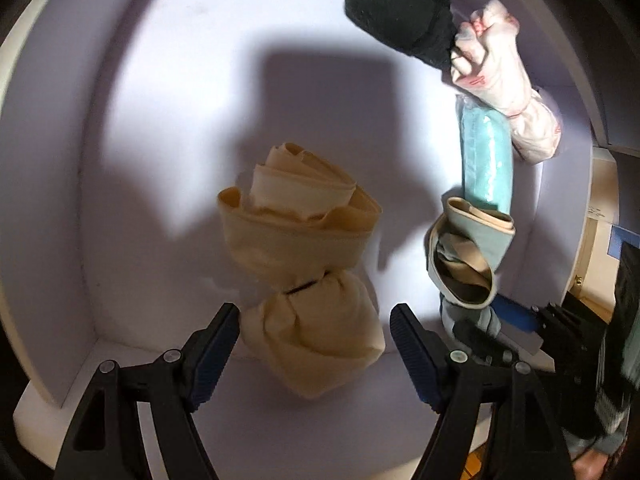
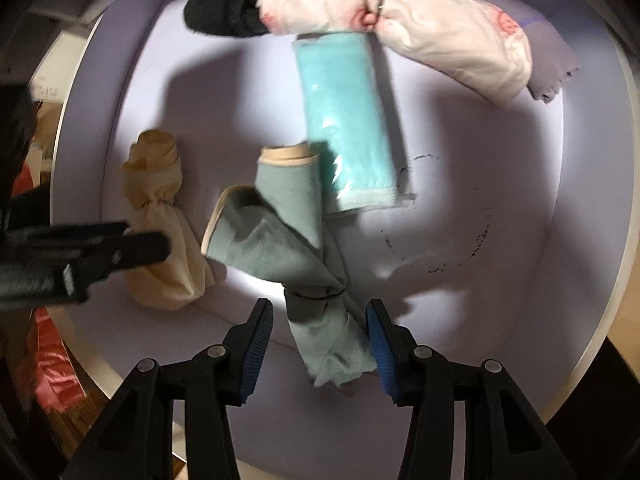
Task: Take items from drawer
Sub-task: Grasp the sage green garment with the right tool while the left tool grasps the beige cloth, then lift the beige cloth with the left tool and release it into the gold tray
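Left gripper (image 1: 314,330): jaws apart, straddling the lower end of a beige cloth bundle (image 1: 304,256) on the drawer (image 1: 160,80) floor. Right gripper (image 2: 320,346): jaws apart around the tail of a grey-green bundle (image 2: 288,232). Beyond lay a turquoise roll (image 2: 346,120), a white bundle (image 2: 440,36) and a black bundle (image 2: 228,8).

Both my wrist views look down, close, into the drawer (image 1: 48,208). Left sits over the beige bundle (image 1: 304,280), right over the grey-green bundle (image 2: 288,240); each shows both.
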`<state>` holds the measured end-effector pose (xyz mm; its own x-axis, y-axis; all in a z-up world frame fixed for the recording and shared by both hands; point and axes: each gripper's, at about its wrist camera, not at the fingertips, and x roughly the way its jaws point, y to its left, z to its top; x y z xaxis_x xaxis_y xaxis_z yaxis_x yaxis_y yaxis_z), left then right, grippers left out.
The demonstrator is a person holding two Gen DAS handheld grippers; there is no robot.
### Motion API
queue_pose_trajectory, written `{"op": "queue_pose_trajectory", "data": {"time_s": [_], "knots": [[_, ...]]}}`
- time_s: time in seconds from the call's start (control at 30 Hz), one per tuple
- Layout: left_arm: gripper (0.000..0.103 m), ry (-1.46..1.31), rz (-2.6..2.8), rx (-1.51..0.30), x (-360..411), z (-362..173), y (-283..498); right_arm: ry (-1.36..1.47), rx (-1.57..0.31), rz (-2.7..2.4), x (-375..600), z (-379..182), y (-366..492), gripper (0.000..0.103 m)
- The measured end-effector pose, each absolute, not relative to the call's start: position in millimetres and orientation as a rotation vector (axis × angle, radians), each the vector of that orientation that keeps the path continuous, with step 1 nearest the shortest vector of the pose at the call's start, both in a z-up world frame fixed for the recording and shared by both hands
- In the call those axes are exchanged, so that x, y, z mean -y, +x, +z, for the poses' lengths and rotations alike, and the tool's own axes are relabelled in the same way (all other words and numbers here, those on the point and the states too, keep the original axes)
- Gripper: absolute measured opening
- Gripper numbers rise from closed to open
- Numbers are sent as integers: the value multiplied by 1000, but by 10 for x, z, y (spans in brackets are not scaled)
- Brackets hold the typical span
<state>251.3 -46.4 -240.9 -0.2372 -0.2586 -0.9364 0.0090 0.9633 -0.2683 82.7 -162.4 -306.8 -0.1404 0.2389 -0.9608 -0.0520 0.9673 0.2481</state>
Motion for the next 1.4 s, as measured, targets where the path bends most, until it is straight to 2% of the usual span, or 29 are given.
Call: {"op": "queue_pose_trajectory", "data": {"time_s": [0.07,0.13,0.23,0.3,0.33,0.37,0.4,0.43,0.53,0.87,1.13,1.4], "knots": [[76,-168,-250,-1802,517,-2477,2510,101,-1703,260,1465,-3115,761,61],[66,-138,-262,-1816,589,-2539,2540,68,-1701,264,1383,-3127,735,61],[66,-89,-277,-1805,688,-2565,2566,41,-1695,256,1311,-3156,722,60],[65,-70,-285,-1801,715,-2568,2554,29,-1698,244,1287,-3208,709,52],[61,-66,-285,-1796,718,-2566,2546,26,-1702,240,1275,-3230,697,43],[57,-59,-288,-1791,734,-2548,2553,29,-1704,242,1292,-3279,693,43],[48,-61,-299,-1784,736,-2541,2548,37,-1703,242,1295,-3278,689,42],[43,-79,-311,-1784,774,-2532,2557,45,-1700,242,1287,-3270,683,40],[37,-87,-322,-1763,849,-2461,2598,64,-1688,239,1281,-3223,654,39],[31,-178,-337,-1672,626,-2152,2498,127,-1674,202,1279,-3191,490,37],[31,-205,-400,-1557,249,-1506,2407,123,-1678,202,1223,-3139,474,37],[31,-135,-525,-1428,383,-832,2276,145,-1688,205,1214,-3187,434,37]]}}
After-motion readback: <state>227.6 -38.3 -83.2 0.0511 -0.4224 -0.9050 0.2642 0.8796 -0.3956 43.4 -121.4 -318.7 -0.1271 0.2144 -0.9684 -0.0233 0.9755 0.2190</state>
